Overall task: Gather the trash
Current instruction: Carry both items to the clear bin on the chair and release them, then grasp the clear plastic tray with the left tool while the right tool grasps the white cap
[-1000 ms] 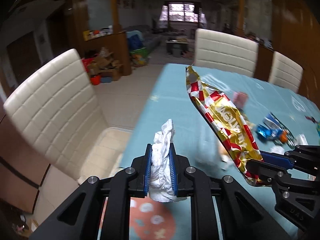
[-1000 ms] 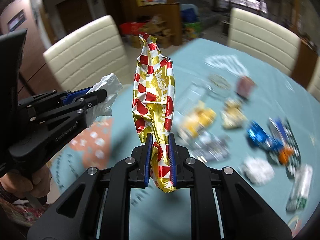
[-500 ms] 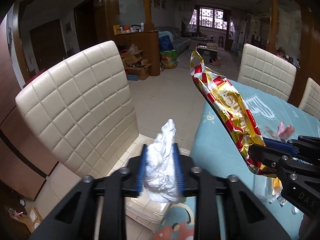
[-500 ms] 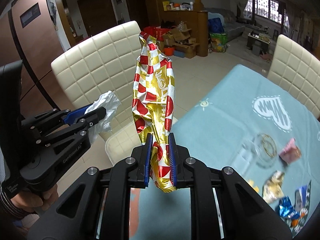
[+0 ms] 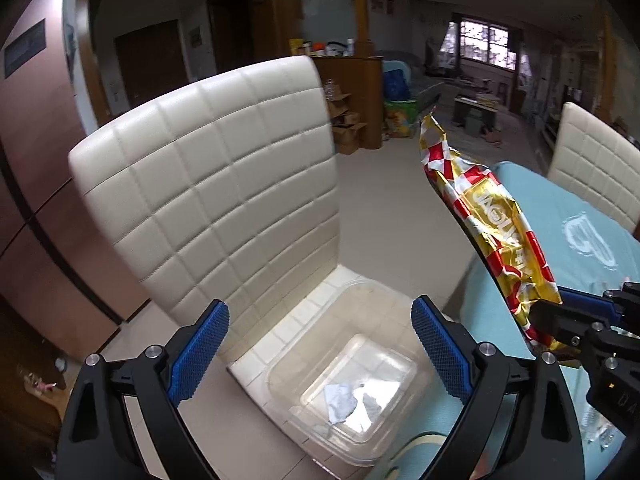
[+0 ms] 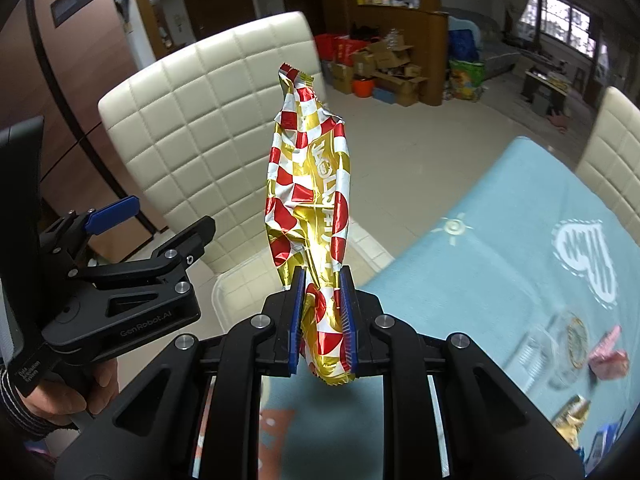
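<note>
A red, white and gold snack wrapper (image 6: 310,200) stood upright, long axis vertical, its lower end pinched in the right gripper (image 6: 322,320) over the desk (image 6: 500,280) edge. The left gripper (image 5: 320,356) spread its fingers wide above a clear bin (image 5: 360,312) on a chair (image 5: 220,184), crumpled tissue (image 5: 340,402) dimly visible inside.

The left gripper (image 5: 318,354) gapes over a clear bin (image 5: 404,312) on the chair (image 5: 216,184), crumpled tissue (image 5: 340,402) inside.

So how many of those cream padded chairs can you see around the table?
2. One chair sits beside the table's near corner, with a clear plastic bin on its seat. The other chair stands at the table's far side. More may be out of view.
</note>
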Demonstrator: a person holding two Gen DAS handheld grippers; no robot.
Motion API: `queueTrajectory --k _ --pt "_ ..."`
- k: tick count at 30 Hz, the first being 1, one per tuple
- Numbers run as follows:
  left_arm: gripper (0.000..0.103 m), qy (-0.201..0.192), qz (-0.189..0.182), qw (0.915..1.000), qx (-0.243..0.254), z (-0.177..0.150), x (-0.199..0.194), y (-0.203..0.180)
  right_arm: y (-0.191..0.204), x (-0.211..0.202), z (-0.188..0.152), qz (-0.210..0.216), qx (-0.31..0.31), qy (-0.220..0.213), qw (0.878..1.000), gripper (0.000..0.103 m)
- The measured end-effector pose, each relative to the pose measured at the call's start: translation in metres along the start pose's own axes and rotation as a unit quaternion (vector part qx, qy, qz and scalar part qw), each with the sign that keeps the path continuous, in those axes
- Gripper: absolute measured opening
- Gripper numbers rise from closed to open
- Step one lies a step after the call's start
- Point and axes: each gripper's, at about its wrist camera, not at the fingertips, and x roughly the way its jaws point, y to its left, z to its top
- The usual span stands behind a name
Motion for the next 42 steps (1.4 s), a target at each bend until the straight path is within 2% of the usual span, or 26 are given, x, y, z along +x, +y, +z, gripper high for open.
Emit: queueTrajectory --k 2,4,5,6,11,17,26,29,34,37,40,42 --pt "0.090 0.004 0.005 0.9999 -0.011 -0.001 0.003 0.009 0.006 0.007 0.003 0.006 -0.007 0.001 1.000 0.021" --pt "0.090 0.008 0.012 0.9997 -0.021 -0.002 0.004 0.017 0.009 0.012 0.005 0.020 -0.006 0.007 1.000 0.035" --pt "0.090 0.010 0.012 0.9996 -0.024 -0.003 0.004 0.020 0.009 0.013 0.005 0.021 0.000 0.007 1.000 0.062" --pt "0.090 0.012 0.010 0.9995 -0.027 -0.003 0.004 0.022 0.009 0.011 0.005 0.018 0.006 0.000 1.000 0.081" --pt "0.090 0.016 0.004 0.9990 -0.041 -0.007 -0.003 0.028 0.005 0.002 0.000 -0.005 0.015 -0.009 1.000 0.080" --pt "0.090 0.010 -0.022 0.9994 -0.026 -0.006 -0.014 0.016 -0.014 -0.023 -0.020 -0.023 0.055 -0.007 0.998 0.080" --pt "0.090 0.010 -0.106 0.9931 0.049 -0.021 -0.052 -0.051 -0.045 -0.087 -0.087 -0.091 0.108 -0.021 0.990 0.081" --pt "0.090 0.012 -0.138 0.9866 0.087 -0.032 -0.067 -0.083 -0.059 -0.110 -0.116 -0.115 0.138 -0.025 0.983 0.081" --pt "0.090 0.015 -0.190 0.9698 0.152 -0.053 -0.093 -0.143 -0.090 -0.149 -0.168 -0.160 0.195 -0.027 0.967 0.081" --pt "0.090 0.023 -0.214 0.9599 0.180 -0.067 -0.103 -0.170 -0.110 -0.170 -0.202 -0.190 0.238 -0.023 0.952 0.081" --pt "0.090 0.033 -0.232 0.9505 0.204 -0.084 -0.110 -0.193 -0.120 -0.179 -0.228 -0.207 0.261 -0.015 0.943 0.081" --pt "0.090 0.041 -0.233 0.9473 0.216 -0.091 -0.109 -0.201 -0.128 -0.184 -0.245 -0.214 0.279 -0.010 0.936 0.081"
